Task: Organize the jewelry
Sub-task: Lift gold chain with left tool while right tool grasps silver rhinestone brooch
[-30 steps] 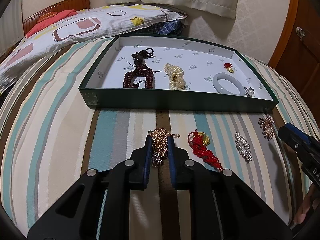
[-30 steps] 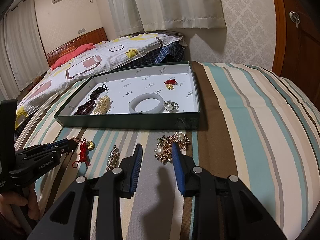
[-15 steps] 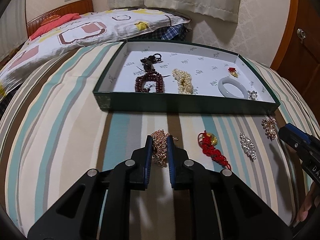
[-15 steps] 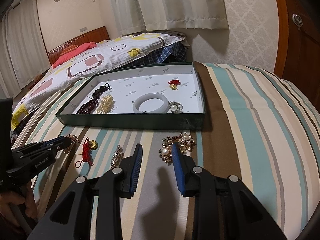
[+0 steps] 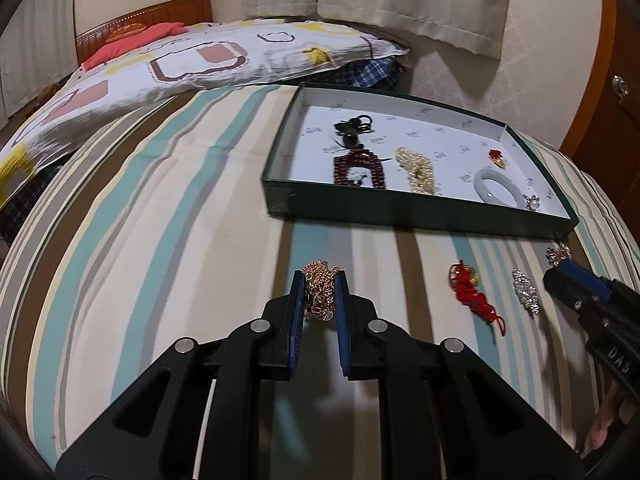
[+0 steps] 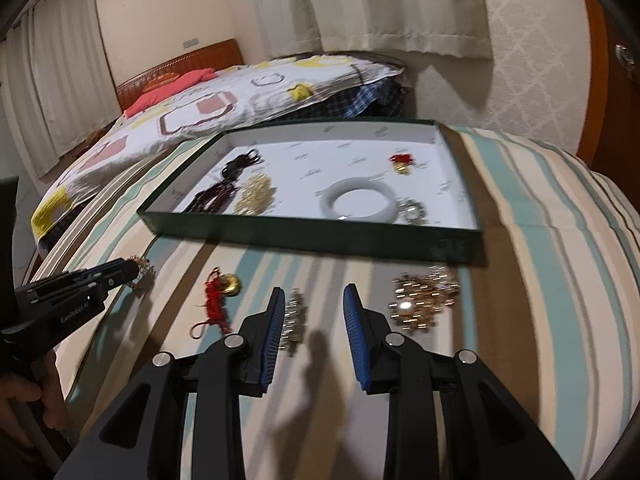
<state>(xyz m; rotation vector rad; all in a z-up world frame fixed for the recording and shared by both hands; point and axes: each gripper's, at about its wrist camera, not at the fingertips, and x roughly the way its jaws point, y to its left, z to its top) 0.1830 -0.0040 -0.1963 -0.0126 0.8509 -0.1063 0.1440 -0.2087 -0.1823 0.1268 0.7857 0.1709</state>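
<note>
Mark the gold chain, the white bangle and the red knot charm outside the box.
gold chain (image 5: 320, 290), left wrist view, bunched links between the fingers.
white bangle (image 6: 359, 202), right wrist view, its near rim.
red knot charm (image 5: 474, 296), left wrist view, knotted cord.

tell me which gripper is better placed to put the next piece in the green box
Left. The left gripper already has its fingers shut on the gold chain, so it only needs carrying to the green box. The right gripper is open and holds nothing.
</note>
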